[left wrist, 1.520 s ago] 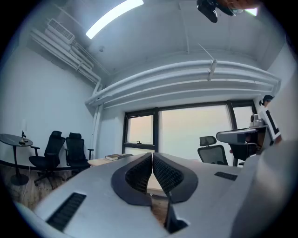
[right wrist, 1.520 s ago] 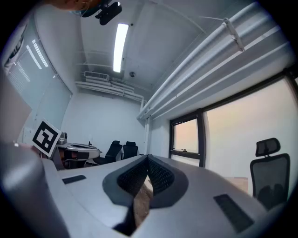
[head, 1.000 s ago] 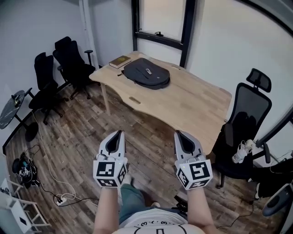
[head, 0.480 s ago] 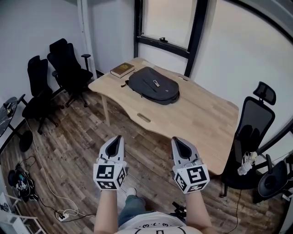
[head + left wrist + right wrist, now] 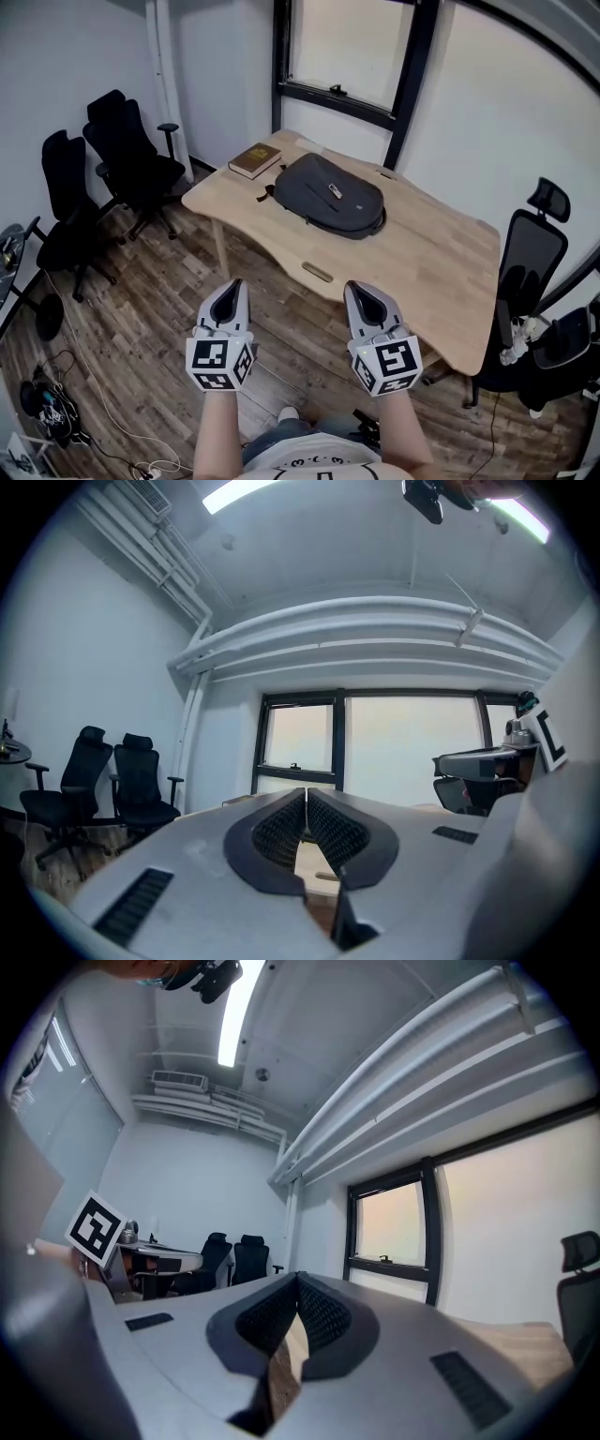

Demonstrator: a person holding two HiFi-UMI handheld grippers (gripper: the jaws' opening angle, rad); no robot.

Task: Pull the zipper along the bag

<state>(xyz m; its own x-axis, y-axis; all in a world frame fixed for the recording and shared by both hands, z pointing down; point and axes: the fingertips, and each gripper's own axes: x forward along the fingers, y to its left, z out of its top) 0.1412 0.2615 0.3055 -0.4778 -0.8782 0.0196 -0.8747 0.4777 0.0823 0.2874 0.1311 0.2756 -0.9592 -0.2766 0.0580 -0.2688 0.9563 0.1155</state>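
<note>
Approach step by the look of it, nothing touched yet. Left gripper (image 5: 233, 286) is closed, pads together with nothing between them, held level over the wood floor (image 5: 141, 309), well short of the table (image 5: 422, 272). Book (image 5: 254, 159) sits at the table's far left corner, just beside the bag (image 5: 330, 194). The bag lies flat on the far side of the tabletop, near the window (image 5: 347, 47). Right gripper (image 5: 356, 291) is likewise closed and empty, level, beside the left one, close to the table's near edge but not over it. Next move, my guess: bring both grippers across to the bag and open them, one pinning the fabric, the other taking the zipper pull. Can't pick out the zipper or its pull, since the bag is too small in the head view and only a small pale tag shows on top. Can't tell whether the zip is open or closed either. Neither gripper view shows the bag, just window, ceiling and chairs.
</note>
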